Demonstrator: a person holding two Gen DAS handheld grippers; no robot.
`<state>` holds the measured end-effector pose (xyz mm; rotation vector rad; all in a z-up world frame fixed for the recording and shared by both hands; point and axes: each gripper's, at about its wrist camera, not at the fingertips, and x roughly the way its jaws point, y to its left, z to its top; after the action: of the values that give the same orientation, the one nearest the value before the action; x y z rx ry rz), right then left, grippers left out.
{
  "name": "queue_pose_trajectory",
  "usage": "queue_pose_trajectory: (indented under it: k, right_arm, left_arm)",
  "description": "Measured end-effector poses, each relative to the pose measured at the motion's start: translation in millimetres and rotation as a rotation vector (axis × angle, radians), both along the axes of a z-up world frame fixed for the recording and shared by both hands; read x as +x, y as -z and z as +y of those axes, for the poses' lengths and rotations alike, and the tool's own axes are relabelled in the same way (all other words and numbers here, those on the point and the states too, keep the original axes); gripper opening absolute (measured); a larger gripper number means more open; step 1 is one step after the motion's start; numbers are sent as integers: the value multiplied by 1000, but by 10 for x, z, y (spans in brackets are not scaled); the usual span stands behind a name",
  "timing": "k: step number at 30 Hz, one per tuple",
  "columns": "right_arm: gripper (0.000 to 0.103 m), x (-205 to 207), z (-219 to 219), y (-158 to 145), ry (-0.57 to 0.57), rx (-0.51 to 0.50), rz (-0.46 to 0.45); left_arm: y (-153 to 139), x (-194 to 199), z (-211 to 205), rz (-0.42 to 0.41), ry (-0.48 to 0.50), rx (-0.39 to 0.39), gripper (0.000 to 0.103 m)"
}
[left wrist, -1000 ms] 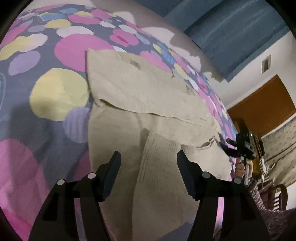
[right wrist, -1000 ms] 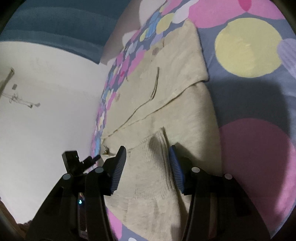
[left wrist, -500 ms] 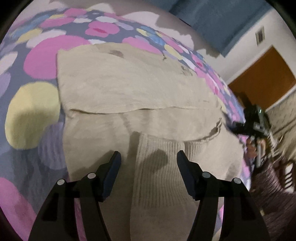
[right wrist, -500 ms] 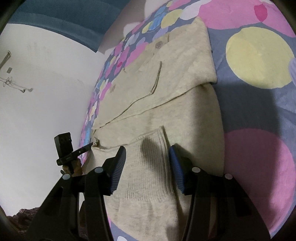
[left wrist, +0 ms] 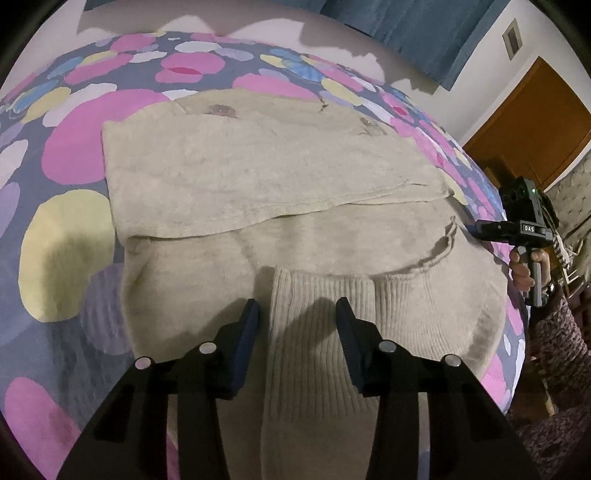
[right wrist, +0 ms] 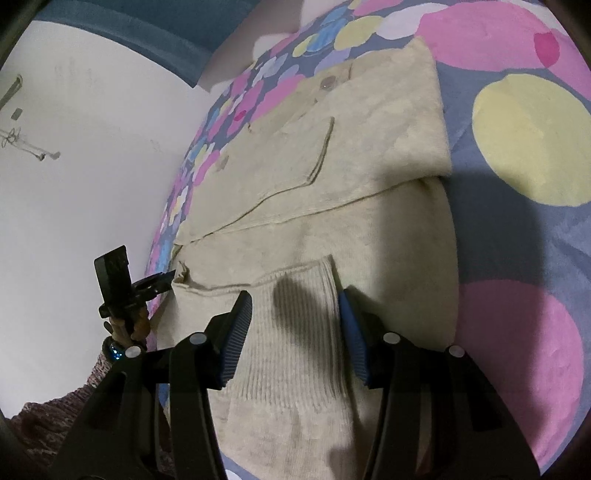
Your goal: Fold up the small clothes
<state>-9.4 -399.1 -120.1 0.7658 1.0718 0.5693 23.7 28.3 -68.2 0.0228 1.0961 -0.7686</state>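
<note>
A beige knit cardigan (left wrist: 280, 177) (right wrist: 369, 155) lies flat on the bedspread with its top part folded over and its sleeves laid across the body. My left gripper (left wrist: 298, 328) hovers over one ribbed sleeve cuff (left wrist: 317, 332). Its jaws are closing with the cuff between them, and the pads stand clear of the knit. My right gripper (right wrist: 295, 321) straddles the other ribbed cuff (right wrist: 295, 332), partly open and casting a shadow on it. Each gripper also shows small in the other's view, the right gripper (left wrist: 480, 230) and the left gripper (right wrist: 168, 278), at opposite edges of the cardigan.
The bedspread (left wrist: 66, 240) (right wrist: 528, 140) is grey-blue with big pink, yellow and lilac circles. A white wall (right wrist: 92, 184), a blue curtain (left wrist: 424, 33) and a brown door (left wrist: 535, 122) lie beyond the bed. A hand in a patterned sleeve (left wrist: 557, 332) holds the right gripper.
The left gripper has swung across over the cardigan and rolled, and its jaws have narrowed around the cuff. The right gripper has rolled slightly and stays over its cuff.
</note>
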Motion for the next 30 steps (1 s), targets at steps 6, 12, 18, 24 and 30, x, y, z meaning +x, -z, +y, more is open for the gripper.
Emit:
queue_pose_trajectory:
  k: [6, 12, 18, 24, 30]
  right_arm:
    - [14, -31, 152, -44, -52, -133, -22]
    - [5, -108, 158, -185, -32, -192, -68]
    - [5, -163, 12, -506, 17, -184, -155]
    - [4, 89, -142, -767, 90, -187, -215]
    - [4, 560, -154, -890, 140, -187, -234]
  left_arm:
    - [-26, -75, -81, -58, 14, 66, 17]
    - [-187, -173, -80, -151, -16, 99, 5]
    - [-501, -192, 47, -236, -76, 69, 5]
    - [-789, 71, 88, -311, -152, 57, 5]
    - [-885, 539, -16, -334, -211, 75, 5]
